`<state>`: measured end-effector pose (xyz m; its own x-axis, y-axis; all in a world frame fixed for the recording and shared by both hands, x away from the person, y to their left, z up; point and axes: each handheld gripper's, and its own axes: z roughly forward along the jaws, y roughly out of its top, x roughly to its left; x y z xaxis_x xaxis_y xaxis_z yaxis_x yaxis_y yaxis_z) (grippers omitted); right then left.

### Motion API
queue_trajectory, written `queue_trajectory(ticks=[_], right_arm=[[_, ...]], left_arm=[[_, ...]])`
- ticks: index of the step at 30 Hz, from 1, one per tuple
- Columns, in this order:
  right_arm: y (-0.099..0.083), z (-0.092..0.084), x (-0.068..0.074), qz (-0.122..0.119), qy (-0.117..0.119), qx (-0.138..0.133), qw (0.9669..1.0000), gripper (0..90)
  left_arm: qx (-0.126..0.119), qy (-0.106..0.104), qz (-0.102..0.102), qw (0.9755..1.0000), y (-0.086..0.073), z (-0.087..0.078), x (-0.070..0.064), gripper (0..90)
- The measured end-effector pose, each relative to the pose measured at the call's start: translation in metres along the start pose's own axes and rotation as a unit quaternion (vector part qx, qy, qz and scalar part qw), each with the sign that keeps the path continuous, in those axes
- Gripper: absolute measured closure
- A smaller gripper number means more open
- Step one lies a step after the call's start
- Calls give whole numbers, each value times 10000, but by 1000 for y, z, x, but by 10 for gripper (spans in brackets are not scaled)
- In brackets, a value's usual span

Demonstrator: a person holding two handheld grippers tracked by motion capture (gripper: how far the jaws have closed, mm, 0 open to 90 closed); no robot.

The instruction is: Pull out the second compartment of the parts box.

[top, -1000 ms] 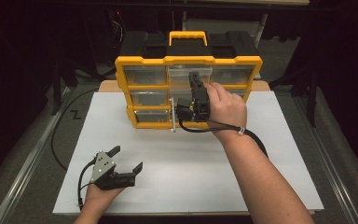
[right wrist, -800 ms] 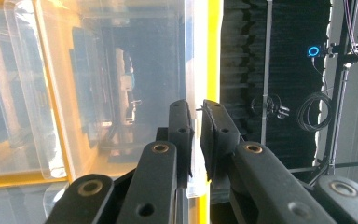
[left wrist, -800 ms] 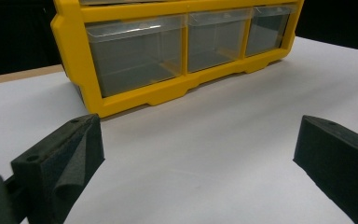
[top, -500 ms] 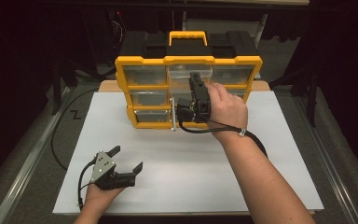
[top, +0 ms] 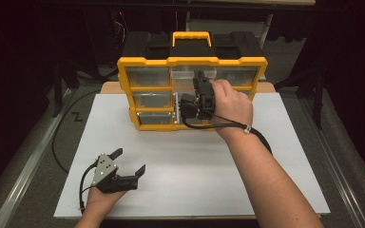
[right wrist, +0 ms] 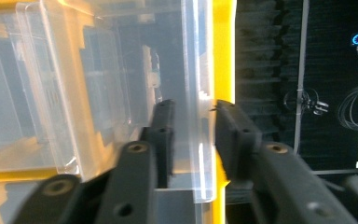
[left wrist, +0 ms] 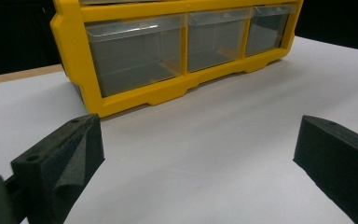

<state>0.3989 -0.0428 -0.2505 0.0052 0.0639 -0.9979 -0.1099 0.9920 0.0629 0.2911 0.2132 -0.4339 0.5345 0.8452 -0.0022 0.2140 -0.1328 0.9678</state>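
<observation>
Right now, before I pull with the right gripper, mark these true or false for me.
1. The left gripper rests open on the white board. True.
2. The right gripper straddles a wall of a clear plastic drawer in the yellow-and-black organiser. True; its jaws have just been closing with that wall between them.
3. The left gripper holds a drawer. False: nothing is between its jaws.
4. The organiser's carry handle is black. False: it is yellow.
</observation>
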Motion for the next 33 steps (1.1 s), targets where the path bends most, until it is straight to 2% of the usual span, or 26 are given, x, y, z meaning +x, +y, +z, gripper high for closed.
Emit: queue_trajectory(ticks=[4, 8, 22, 33], right_arm=[[2, -2, 4, -163, -215, -1, 9996, 804], [4, -11, 6, -142, -317, -24, 9994, 808], [1, -54, 7, -150, -428, -193, 9988, 810], [1, -64, 11, -153, -458, -244, 9985, 809]], left_arm=[[14, 0, -1, 10000, 0, 0, 0, 21], [12, -4, 6, 10000, 0, 0, 0, 21], [69, -46, 15, 10000, 0, 3, 1, 21], [77, -46, 8, 10000, -1, 2, 1, 21]])
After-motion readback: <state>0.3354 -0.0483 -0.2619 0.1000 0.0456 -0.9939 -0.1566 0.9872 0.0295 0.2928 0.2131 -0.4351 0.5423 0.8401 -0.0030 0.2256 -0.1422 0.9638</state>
